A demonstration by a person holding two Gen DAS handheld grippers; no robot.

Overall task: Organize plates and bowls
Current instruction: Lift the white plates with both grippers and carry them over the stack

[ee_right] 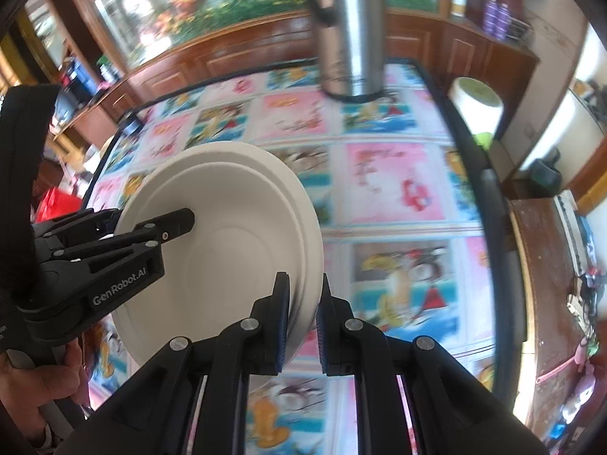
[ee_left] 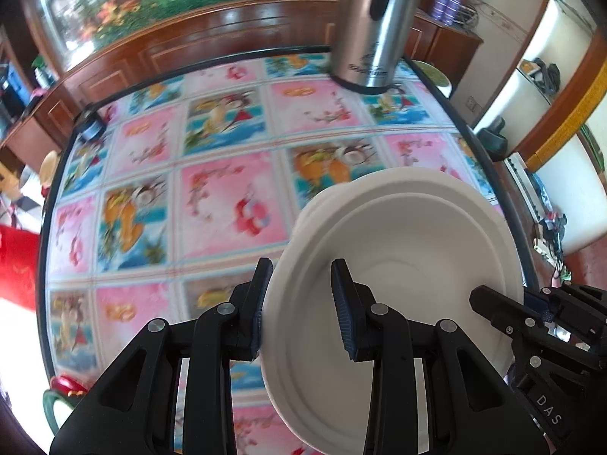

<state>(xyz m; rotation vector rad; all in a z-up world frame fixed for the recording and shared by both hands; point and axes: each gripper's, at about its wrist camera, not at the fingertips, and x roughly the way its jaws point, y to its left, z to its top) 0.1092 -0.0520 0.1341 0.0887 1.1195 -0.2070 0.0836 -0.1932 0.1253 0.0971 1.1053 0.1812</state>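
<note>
Holding stack of white plates [ee_left: 398,265] up off table [ee_left: 212,204], one gripper on each side. Left gripper [ee_left: 301,307] pinches near rim, one finger under, one inside top plate. Right gripper [ee_right: 305,314] clamps opposite rim tight. Two grips likely keep wobbly stack level and together. Plates tilted, above flowery cloth, touching nothing else. Lots of bare table ahead for setting down. Tall silver flask [ee_left: 373,26] stands at far edge, well apart. Black table rim [ee_right: 489,189] close on right, so keep plates inward.
</note>
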